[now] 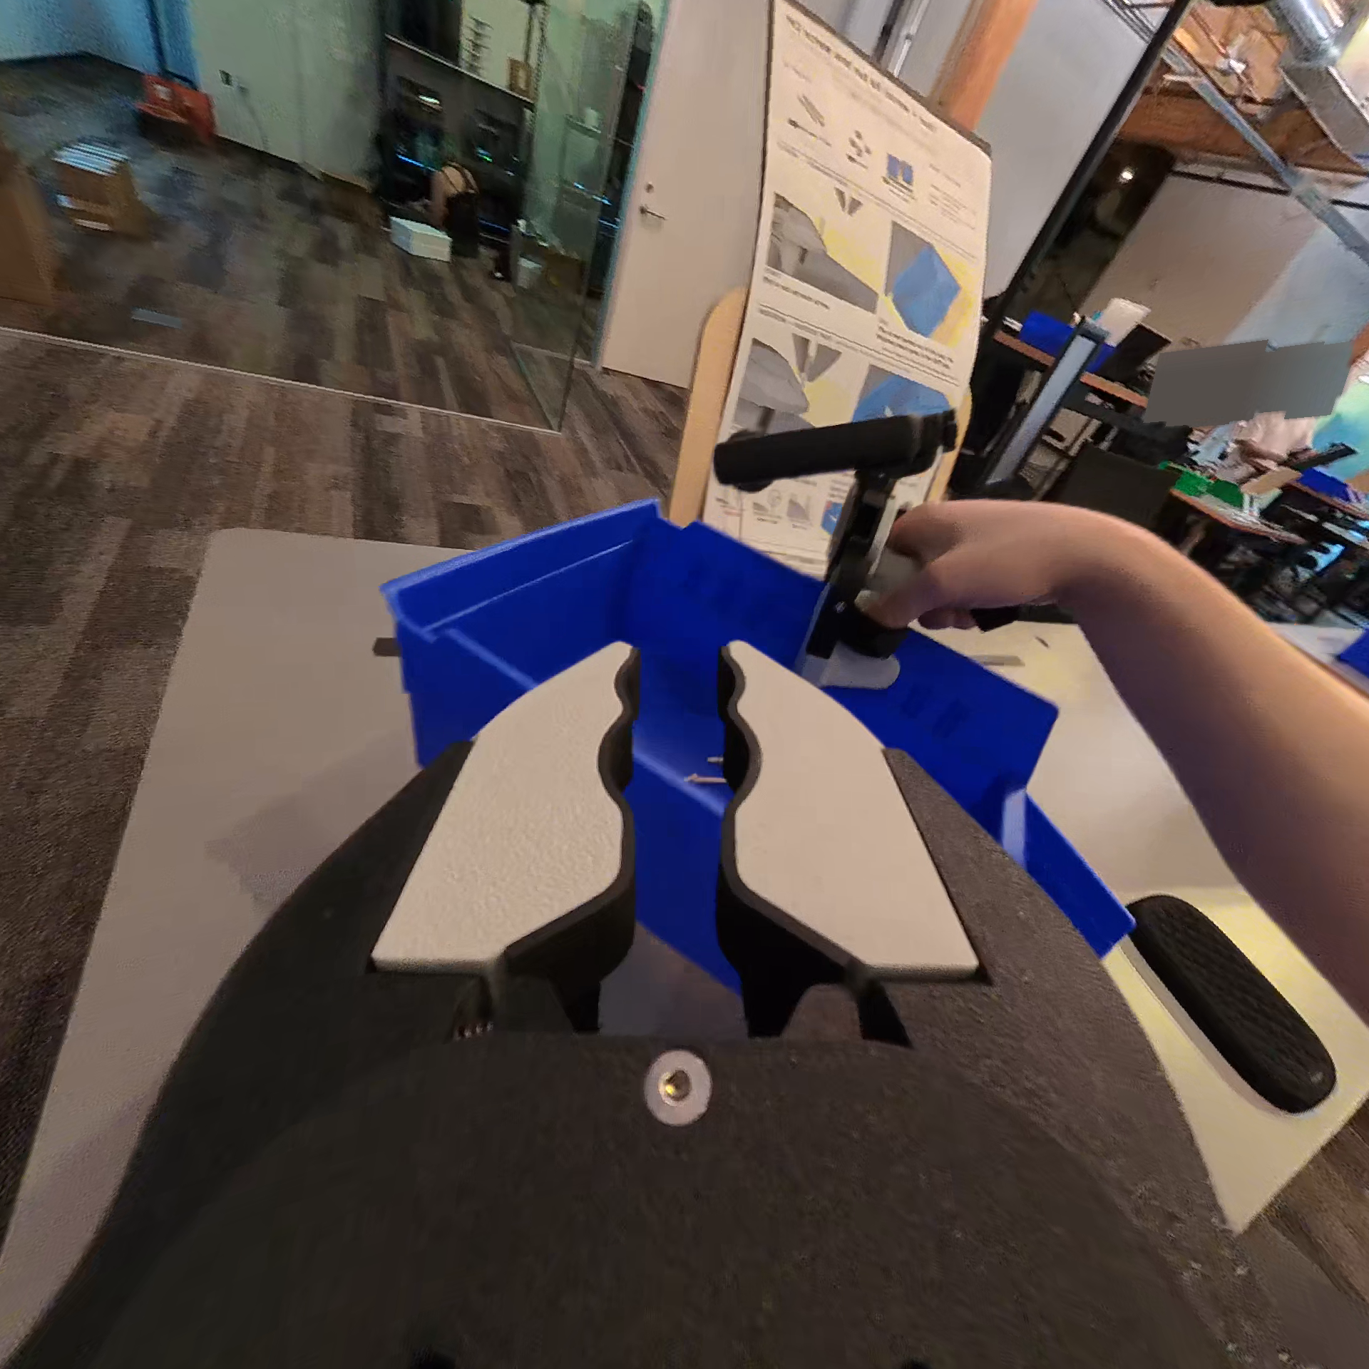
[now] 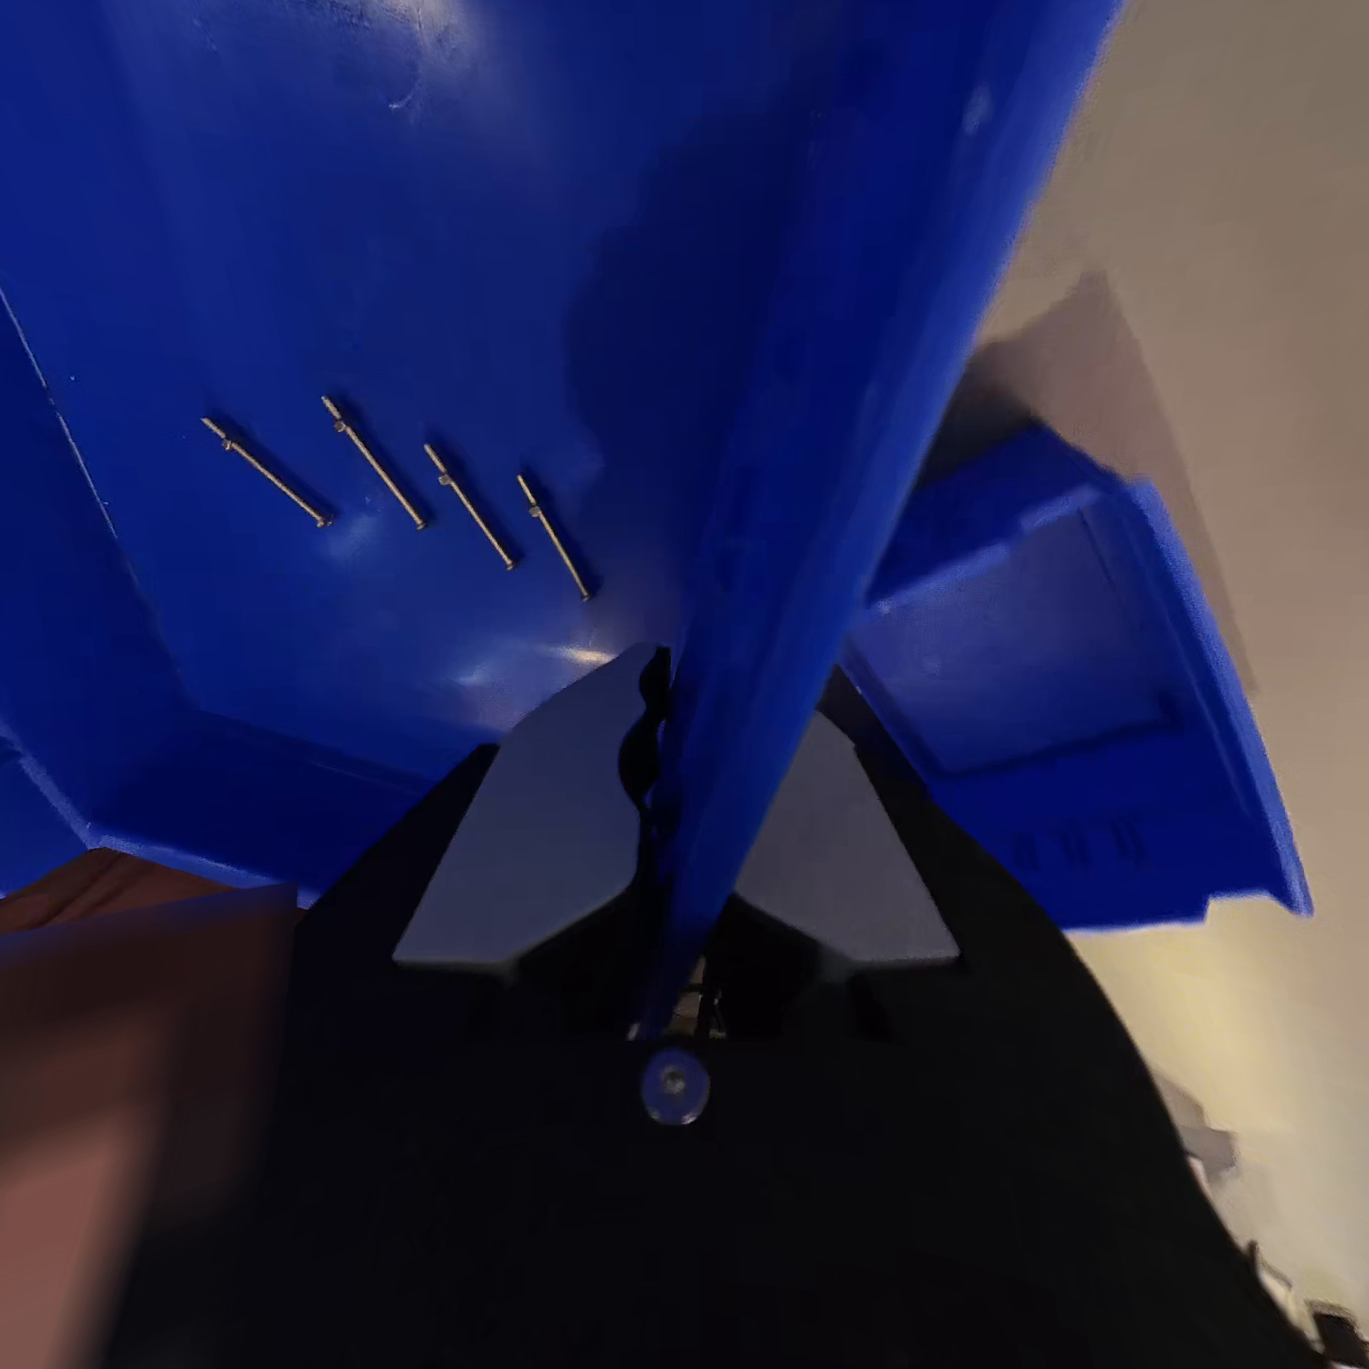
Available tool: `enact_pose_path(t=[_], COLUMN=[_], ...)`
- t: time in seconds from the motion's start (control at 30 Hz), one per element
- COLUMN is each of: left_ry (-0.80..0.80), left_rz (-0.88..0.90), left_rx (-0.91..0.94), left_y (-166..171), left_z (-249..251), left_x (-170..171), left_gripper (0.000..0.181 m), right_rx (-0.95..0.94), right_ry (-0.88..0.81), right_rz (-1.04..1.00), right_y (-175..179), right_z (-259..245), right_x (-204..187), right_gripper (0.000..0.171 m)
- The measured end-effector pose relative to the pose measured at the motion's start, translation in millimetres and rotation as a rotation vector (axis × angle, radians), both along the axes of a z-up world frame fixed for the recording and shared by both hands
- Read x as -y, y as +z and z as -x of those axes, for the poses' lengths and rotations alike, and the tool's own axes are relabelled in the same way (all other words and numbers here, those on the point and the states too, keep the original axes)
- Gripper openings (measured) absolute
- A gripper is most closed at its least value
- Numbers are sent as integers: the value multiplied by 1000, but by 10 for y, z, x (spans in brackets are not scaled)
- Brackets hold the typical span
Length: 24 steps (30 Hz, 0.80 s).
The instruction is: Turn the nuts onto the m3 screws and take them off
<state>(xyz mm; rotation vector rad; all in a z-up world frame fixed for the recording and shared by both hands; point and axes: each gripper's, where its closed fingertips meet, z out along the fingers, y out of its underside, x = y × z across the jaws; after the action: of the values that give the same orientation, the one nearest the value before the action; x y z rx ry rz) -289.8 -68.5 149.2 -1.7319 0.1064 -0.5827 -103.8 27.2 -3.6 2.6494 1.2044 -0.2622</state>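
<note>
A blue plastic bin stands on a pale table. Several thin brass-coloured m3 screws lie side by side on the bin floor, each with a small nut near its far end. Two of the screws show between my left fingers. My left gripper is open and empty, hovering over the bin's near wall. My right gripper is shut on the bin's side wall. It also shows in the left wrist view, held by a hand.
An instruction poster board stands behind the bin. A black oblong handle lies on the table at the right. The bin's outer flange juts right of my right gripper. Carpet and desks lie beyond the table. About 25 cm separates my left fingertips from my right.
</note>
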Motion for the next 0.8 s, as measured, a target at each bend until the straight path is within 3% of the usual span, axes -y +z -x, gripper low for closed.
enact_pose_path(t=[0.27, 0.57, 0.8], left_ry=[-17, -107, -126], left_rz=[-4, 46, 72], left_rx=[-46, -135, -172], left_y=[30, -67, -120], left_z=[-136, -483, -615], left_x=[26, -61, -107], left_gripper=[20, 21, 22], right_rx=[3, 22, -61], right_ry=[11, -144, -83], right_rz=[-5, -12, -166], right_y=[-553, -1272, -1295], right_z=[684, 755, 776], right_x=[-81, -232, -389], right_gripper=[6, 6, 13])
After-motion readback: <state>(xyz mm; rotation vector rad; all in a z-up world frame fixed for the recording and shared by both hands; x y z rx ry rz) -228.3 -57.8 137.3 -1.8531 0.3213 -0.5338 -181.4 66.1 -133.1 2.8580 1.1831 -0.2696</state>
